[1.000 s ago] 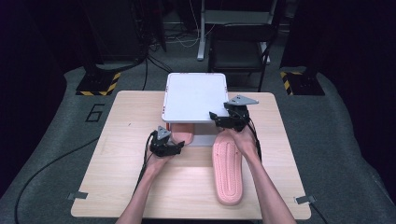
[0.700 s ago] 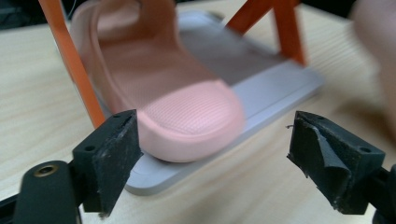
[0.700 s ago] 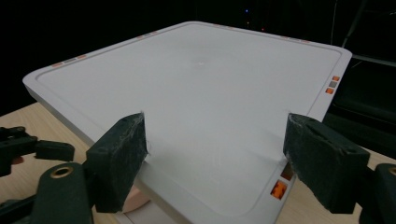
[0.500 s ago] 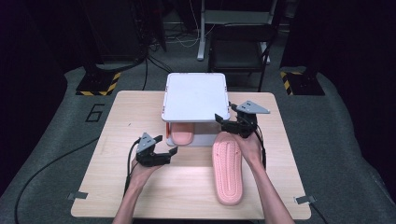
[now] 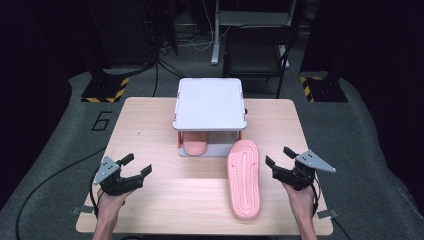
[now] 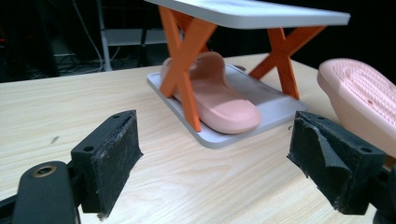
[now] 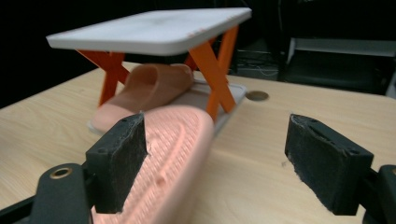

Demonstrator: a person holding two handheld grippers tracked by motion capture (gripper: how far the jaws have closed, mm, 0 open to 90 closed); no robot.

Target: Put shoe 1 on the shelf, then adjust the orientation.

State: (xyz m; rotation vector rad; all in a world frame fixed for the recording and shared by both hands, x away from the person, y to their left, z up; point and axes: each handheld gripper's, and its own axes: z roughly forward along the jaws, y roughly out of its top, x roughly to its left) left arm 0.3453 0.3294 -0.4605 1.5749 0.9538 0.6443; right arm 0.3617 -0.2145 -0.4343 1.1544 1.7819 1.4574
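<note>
A small two-level rack with a white top and orange crossed legs stands at the back middle of the wooden table. One pink slipper lies upright on its lower shelf. A second pink slipper lies sole-up on the table, right of centre, toe near the rack. My left gripper is open near the front left, empty. My right gripper is open at the right, beside the sole-up slipper, not touching it.
Black cables trail from both grippers off the table's front corners. Behind the table stand a dark chair and equipment stands. Yellow-black striped bases sit on the grey floor at both back corners.
Both grippers have drawn back from the rack toward the front edge, left going left and right going right. The slipper stays under the rack; the sole-up slipper has not moved.
</note>
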